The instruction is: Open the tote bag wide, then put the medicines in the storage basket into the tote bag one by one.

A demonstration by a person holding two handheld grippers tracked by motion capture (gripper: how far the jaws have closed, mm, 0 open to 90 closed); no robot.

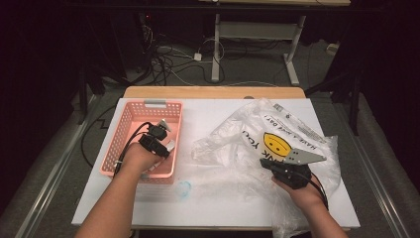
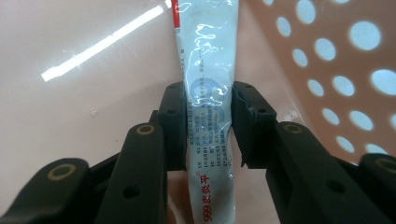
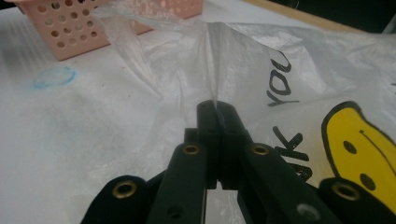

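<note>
My left gripper (image 2: 208, 116) is down inside the pink basket (image 1: 127, 124), its jaws shut on a white tube (image 2: 208, 60) with red and blue print that lies on the basket floor. From above, that gripper (image 1: 166, 136) sits near the basket's right wall. My right gripper (image 3: 217, 109) is shut on a fold of the clear plastic bag (image 3: 261, 60), which bears a yellow smiley face (image 3: 359, 149) and black lettering. In the high view this gripper (image 1: 277, 166) holds the bag (image 1: 267, 134) at the table's right side, a little above the surface.
The white table top (image 1: 208, 198) carries a small blue circle mark (image 1: 183, 188) just in front of the basket. The bag spreads over the right half of the table. Cables and desk legs (image 1: 216, 49) lie on the floor beyond the far edge.
</note>
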